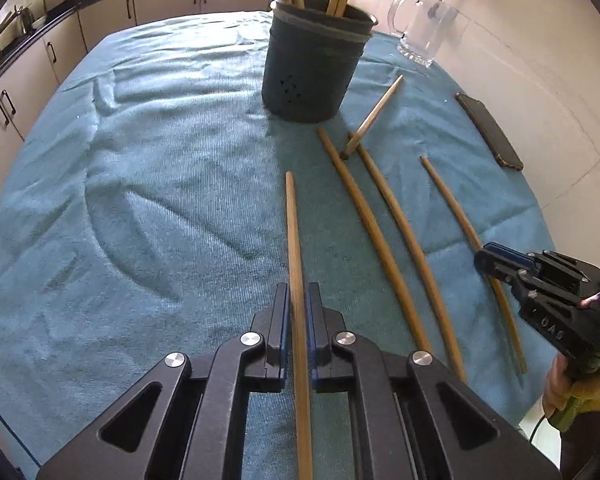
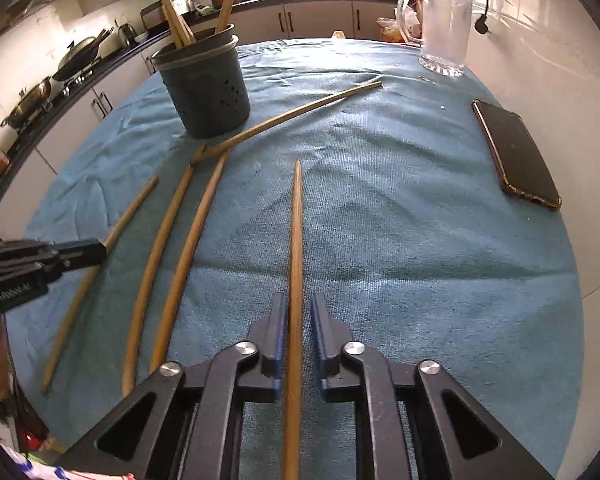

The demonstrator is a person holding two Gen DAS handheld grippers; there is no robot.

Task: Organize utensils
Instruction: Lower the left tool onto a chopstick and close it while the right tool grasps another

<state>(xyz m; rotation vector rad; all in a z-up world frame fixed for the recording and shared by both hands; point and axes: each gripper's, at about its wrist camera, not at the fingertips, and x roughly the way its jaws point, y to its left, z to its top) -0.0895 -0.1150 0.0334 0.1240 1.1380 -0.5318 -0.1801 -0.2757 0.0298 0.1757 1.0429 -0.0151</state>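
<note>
Several wooden chopsticks lie on a teal towel [image 1: 140, 168] in front of a dark round utensil holder [image 1: 312, 64] [image 2: 208, 84], which has more chopsticks standing in it. My left gripper [image 1: 298, 292] is shut on one chopstick [image 1: 292, 232], which runs straight out between the pads. My right gripper [image 2: 298, 300] straddles another chopstick [image 2: 297, 232]. Its jaws are open, with a gap showing on the right side. Two long chopsticks [image 1: 364, 216] [image 1: 400, 232] lie between the grippers. A further one [image 2: 300, 114] lies slanted near the holder. Each gripper shows in the other's view: the right gripper [image 1: 484, 260] and the left gripper [image 2: 100, 250].
A clear glass mug [image 1: 424, 28] [image 2: 446, 28] stands behind the holder by the white wall. A dark phone [image 1: 488, 128] [image 2: 516, 152] lies on the towel at the right. Kitchen cabinets and a counter with pots run along the far and left sides.
</note>
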